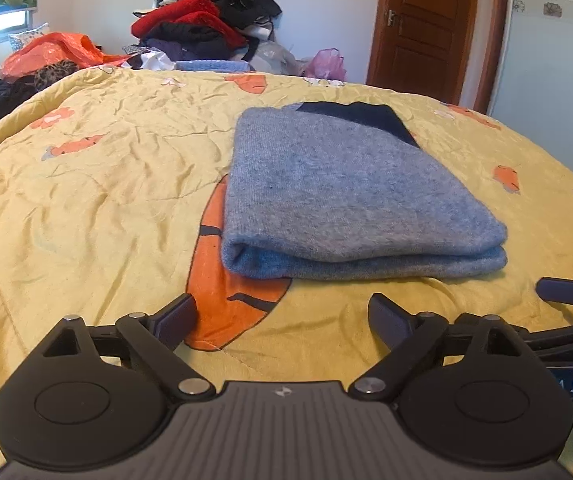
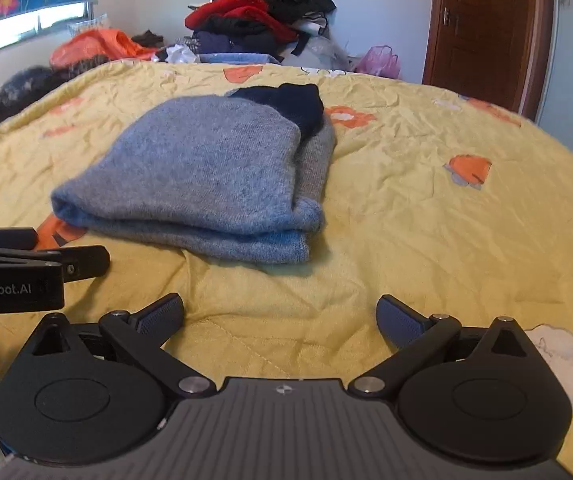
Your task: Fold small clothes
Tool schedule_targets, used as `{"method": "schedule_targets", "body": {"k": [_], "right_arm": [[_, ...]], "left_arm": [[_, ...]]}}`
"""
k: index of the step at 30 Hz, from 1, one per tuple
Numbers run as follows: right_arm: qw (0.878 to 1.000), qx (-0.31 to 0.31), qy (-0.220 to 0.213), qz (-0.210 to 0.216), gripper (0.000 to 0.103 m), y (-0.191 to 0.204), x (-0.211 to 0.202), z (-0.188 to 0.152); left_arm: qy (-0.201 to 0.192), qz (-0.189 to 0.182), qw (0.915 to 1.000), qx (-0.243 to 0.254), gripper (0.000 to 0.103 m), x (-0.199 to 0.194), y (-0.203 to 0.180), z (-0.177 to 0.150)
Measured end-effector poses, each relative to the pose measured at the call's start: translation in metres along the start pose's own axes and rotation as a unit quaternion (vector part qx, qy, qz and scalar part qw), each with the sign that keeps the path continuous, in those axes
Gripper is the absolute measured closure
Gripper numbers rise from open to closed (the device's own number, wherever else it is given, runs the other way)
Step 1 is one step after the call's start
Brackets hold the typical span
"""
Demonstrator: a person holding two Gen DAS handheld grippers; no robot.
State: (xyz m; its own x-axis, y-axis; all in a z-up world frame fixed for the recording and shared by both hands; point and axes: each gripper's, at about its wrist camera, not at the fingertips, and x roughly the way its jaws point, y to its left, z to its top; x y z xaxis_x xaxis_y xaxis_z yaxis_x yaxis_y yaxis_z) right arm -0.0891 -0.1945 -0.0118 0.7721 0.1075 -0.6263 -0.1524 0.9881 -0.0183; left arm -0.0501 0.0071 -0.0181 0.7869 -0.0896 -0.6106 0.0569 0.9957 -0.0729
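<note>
Left wrist view: the left gripper [image 1: 282,314] hovers over the yellow quilt [image 1: 98,200] with its jaws spread wide and nothing between them. The folded grey-blue sweater [image 1: 346,196] lies on the bed just beyond, its dark collar at the far end. The right gripper [image 1: 566,292] shows at the right edge.

Right wrist view: the right gripper [image 2: 280,316] has jaws wide and empty, short of the sweater [image 2: 206,176]. The left gripper [image 2: 38,260] sits at the left edge. A clothes pile [image 2: 262,16] rises behind the bed.
</note>
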Motion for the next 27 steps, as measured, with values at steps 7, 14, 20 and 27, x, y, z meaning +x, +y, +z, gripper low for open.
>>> {"method": "schedule_targets", "body": {"k": [7,14,20,27], "right_arm": [[1.000,0.010,0.000,-0.014,0.000,-0.0013,0.0023,0.0018],[0.999,0.025,-0.001,-0.035,0.000,-0.0001,0.0083,0.0058],[0.999,0.026,-0.001,-0.036,0.000,-0.0002,0.0084,0.0057],[0.999,0.027,-0.001,-0.035,0.000,-0.0004,0.0083,0.0057]], "left_arm": [[0.002,0.008,1.0000,0.002,0.007,0.0004,-0.0001,-0.0001],[0.009,0.003,0.9999,0.002,0.000,0.0012,0.0011,-0.0005],[0.011,0.008,0.9999,0.008,0.000,0.0020,-0.0018,-0.0004],[0.012,0.008,0.9999,0.008,0.000,0.0021,-0.0015,-0.0004]]}}
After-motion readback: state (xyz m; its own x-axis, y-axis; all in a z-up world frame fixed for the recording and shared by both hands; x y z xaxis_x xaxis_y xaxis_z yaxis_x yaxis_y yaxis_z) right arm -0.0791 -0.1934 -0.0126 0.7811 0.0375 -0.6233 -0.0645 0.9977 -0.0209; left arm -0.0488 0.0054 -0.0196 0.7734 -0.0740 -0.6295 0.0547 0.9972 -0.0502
